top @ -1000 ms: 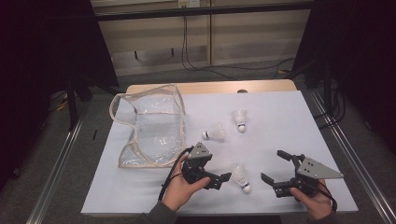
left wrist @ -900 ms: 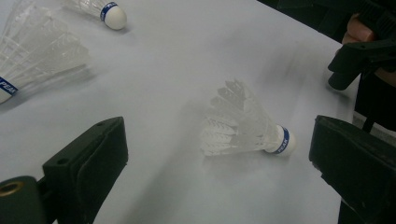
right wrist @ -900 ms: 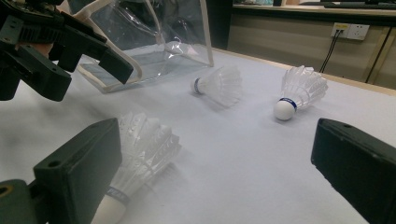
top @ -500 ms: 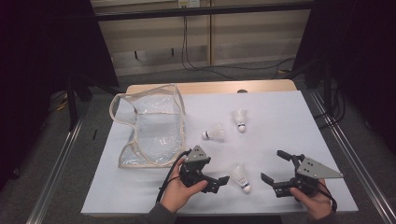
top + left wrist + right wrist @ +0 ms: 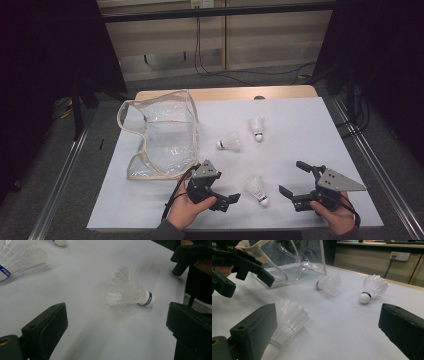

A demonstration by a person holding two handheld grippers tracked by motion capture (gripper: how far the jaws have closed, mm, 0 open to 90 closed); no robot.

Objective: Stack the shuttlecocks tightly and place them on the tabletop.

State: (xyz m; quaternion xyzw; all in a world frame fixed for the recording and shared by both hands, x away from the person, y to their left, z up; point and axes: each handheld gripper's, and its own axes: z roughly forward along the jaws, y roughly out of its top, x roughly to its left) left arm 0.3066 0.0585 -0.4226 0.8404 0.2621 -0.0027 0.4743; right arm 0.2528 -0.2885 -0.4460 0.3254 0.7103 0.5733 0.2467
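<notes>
Behind right gripper (image 5: 327,332) jaw, shuttlecock (image 5: 289,317) cork hidden

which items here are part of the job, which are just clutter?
In play: near shuttlecock, between the open left gripper and open right gripper; probably the two far shuttlecocks and clear bag.

Lying about: wall cables, socket.

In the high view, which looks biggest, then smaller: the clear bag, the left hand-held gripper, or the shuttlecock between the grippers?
1. Clear bag, by far the biggest.
2. Left hand-held gripper.
3. Shuttlecock, the smallest.
The gripper sits slightly nearer the camera, but the order looks safe.
</notes>
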